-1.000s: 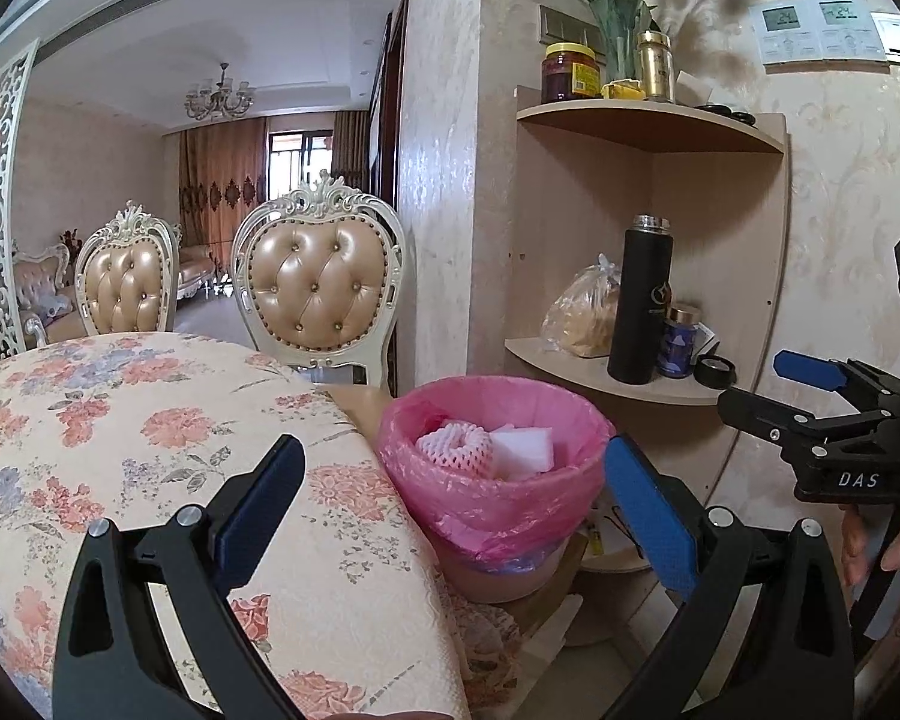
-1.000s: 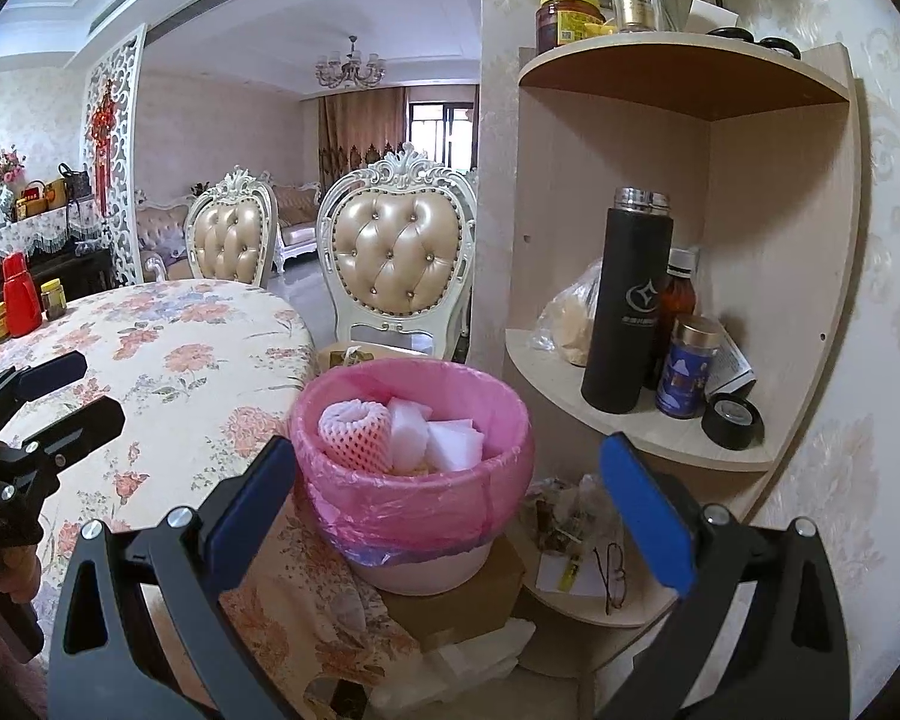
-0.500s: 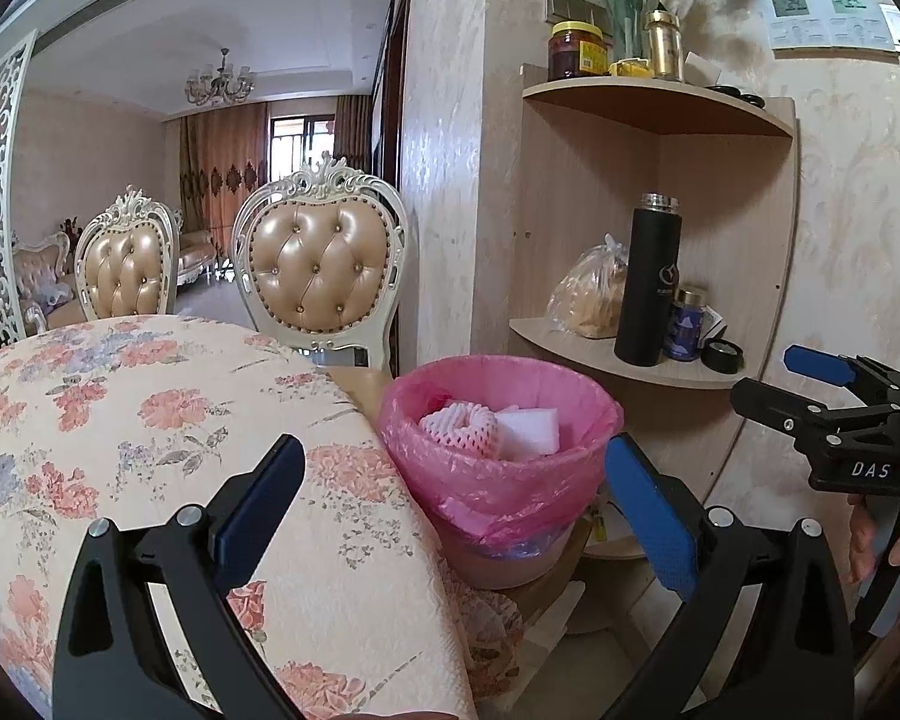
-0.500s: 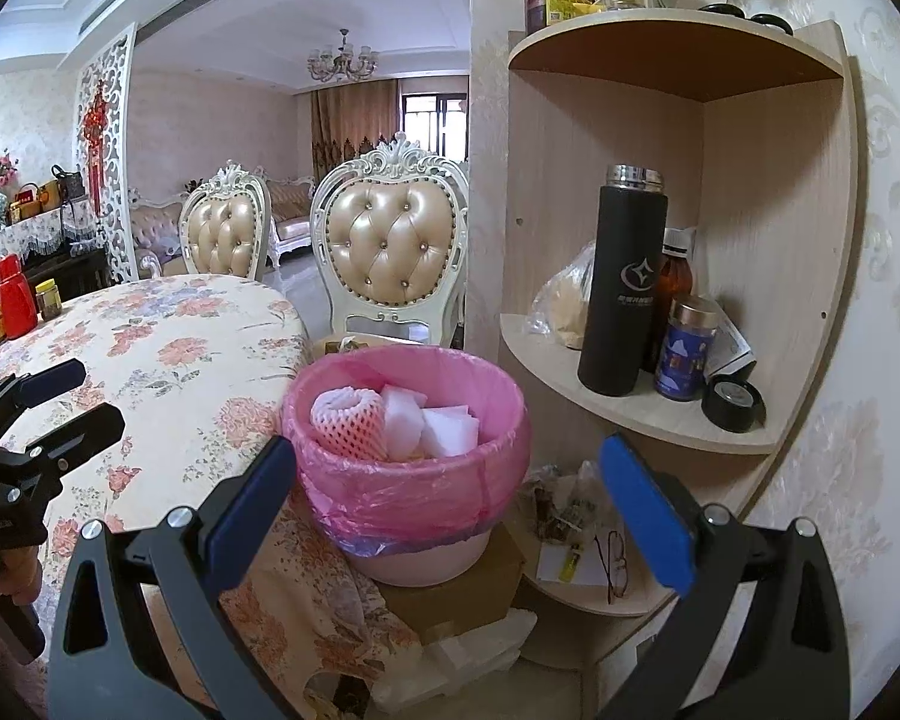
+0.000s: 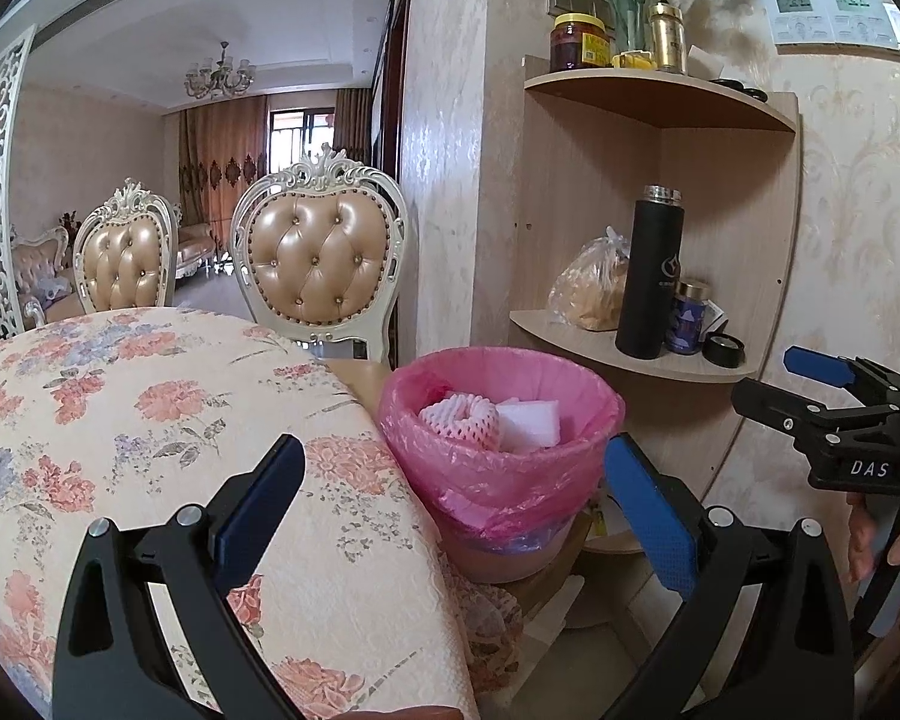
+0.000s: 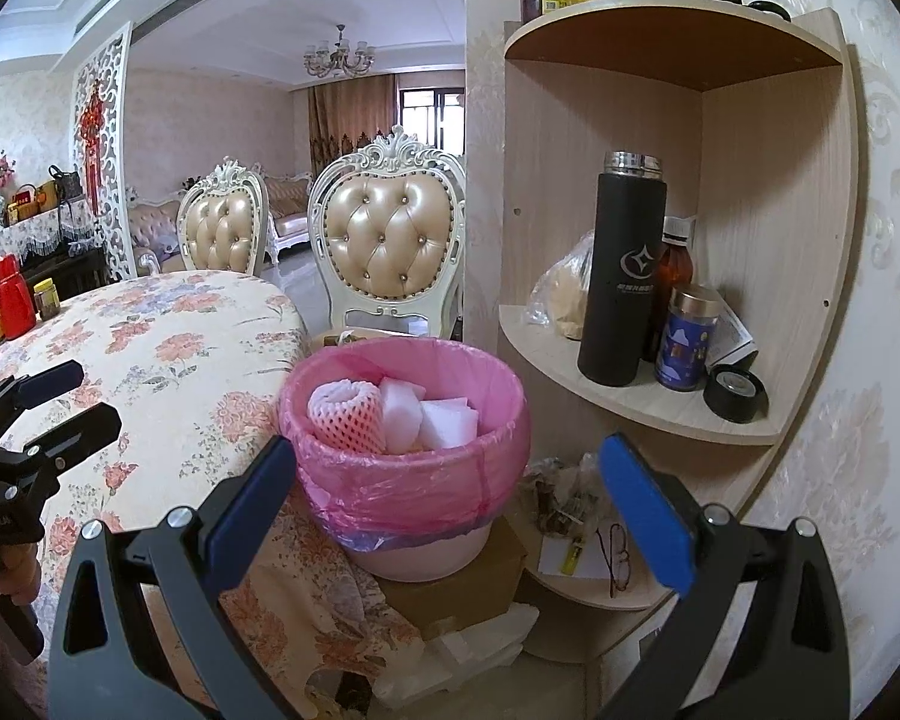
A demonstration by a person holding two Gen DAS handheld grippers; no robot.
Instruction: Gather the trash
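cream damask walls (image 6: 870, 192), wooden corner shelf (image 6: 768, 192), tufted chairs (image 6: 384, 240), floral tablecloth (image 5: 168, 408), chandelier (image 6: 339, 57)

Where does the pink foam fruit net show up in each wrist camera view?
Left wrist: the pink foam fruit net lies inside the pink-lined bin, just above centre, left of the white foam pieces.
Right wrist: the net lies at the bin's left side, near centre.
Shared landmark: the black flask on the corner shelf, up and right of the bin.
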